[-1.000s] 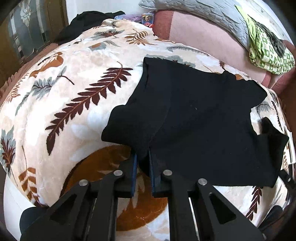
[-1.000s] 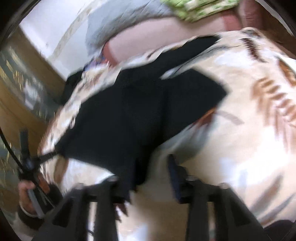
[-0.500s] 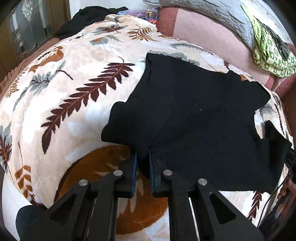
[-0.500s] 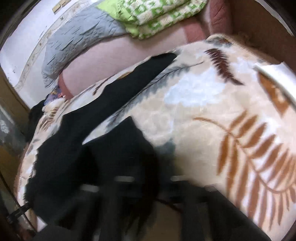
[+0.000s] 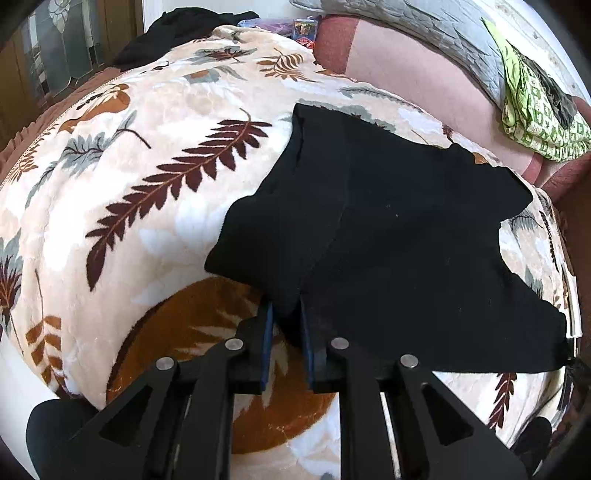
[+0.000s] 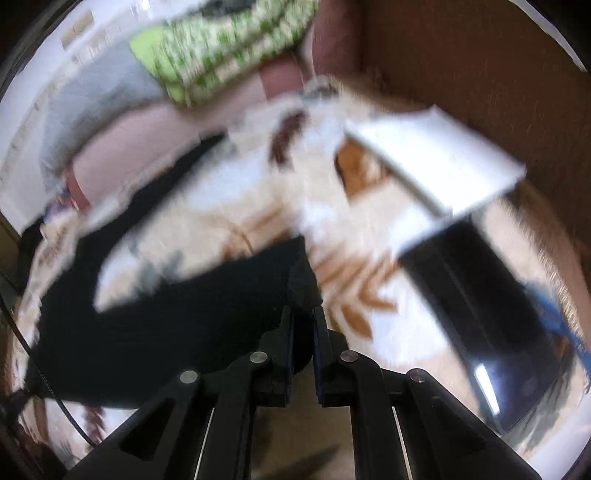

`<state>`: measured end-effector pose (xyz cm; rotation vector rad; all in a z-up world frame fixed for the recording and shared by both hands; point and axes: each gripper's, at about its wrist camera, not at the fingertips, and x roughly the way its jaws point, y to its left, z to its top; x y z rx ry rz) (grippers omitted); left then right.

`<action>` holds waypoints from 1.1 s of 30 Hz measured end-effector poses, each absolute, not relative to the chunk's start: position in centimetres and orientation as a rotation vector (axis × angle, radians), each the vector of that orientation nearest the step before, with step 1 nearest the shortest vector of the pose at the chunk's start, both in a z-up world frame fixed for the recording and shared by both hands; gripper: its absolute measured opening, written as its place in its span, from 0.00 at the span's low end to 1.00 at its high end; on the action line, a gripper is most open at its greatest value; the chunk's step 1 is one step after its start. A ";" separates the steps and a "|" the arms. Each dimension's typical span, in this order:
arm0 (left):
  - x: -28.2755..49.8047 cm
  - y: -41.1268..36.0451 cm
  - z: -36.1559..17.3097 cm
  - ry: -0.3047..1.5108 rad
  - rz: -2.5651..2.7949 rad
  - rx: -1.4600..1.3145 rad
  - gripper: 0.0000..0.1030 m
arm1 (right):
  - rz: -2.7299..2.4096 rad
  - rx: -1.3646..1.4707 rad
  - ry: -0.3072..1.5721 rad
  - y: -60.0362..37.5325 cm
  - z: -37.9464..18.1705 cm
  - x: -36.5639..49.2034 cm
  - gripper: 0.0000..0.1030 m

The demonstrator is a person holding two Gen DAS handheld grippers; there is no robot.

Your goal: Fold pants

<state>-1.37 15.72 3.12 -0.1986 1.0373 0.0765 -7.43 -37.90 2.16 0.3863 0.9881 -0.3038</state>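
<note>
Nearest, left gripper (image 5: 286, 314) clamped on the near edge of the black pants (image 5: 388, 240); right gripper (image 6: 303, 317) pinched on another corner of the same cloth, though badly blurred. Beyond the fingers, pants spread mostly flat across the leaf-print blanket (image 5: 147, 166), one flap turned over at the left. Farther back, a pink cushion (image 5: 406, 74), grey quilt (image 5: 424, 26) and green cloth (image 5: 535, 110). Likely mid-fold, with both corners gripped. Next: lifting both together, keeping the edge taut, carrying it over to meet the far side evenly.
</note>
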 end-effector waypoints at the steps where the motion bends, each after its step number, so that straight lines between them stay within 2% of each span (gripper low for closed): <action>1: -1.5 15.9 3.3 1.042 0.074 -0.200 0.13 | -0.307 0.378 0.978 -37.8 2.2 -7.6 0.13; 3: -1.8 16.1 3.6 1.051 0.071 -0.193 0.16 | -0.313 0.375 0.952 -37.7 3.2 -7.5 0.14; 4: -1.8 16.2 3.9 1.057 0.074 -0.180 0.21 | -0.309 0.378 0.935 -37.7 3.7 -7.5 0.16; 6: -1.9 16.4 4.6 1.053 0.084 -0.149 0.28 | -0.274 0.382 0.891 -37.1 5.3 -6.7 0.32; 9: -1.4 16.5 5.8 1.023 0.072 -0.112 0.51 | -0.148 0.351 0.826 -34.8 7.1 -5.2 0.47; 10: -1.1 16.4 6.3 1.006 0.063 -0.102 0.59 | -0.104 0.339 0.818 -34.0 7.6 -4.4 0.48; 12: 0.1 16.0 7.4 0.973 0.040 -0.071 0.63 | 0.011 0.310 0.817 -31.7 8.0 -1.8 0.48; 14: 1.4 15.4 8.1 0.959 0.004 -0.038 0.75 | 0.120 0.270 0.818 -29.0 8.4 1.0 0.48; 16: 3.3 14.2 8.7 0.933 -0.068 0.001 0.78 | 0.199 0.207 0.810 -26.9 8.6 3.3 0.49; 21: 8.8 11.7 8.9 0.905 -0.239 0.117 0.79 | 0.368 -0.046 0.793 -20.9 8.6 11.7 0.66; 24: 12.6 10.5 8.2 0.943 -0.354 0.187 0.80 | 0.452 -0.201 0.835 -17.5 7.7 15.9 0.73; 27: 16.2 9.8 7.2 0.973 -0.408 0.259 0.80 | 0.492 -0.375 0.867 -15.1 6.0 19.4 0.74; 33: 21.4 9.3 4.2 1.101 -0.473 0.354 0.80 | 0.564 -0.537 0.912 -13.3 3.2 24.0 0.76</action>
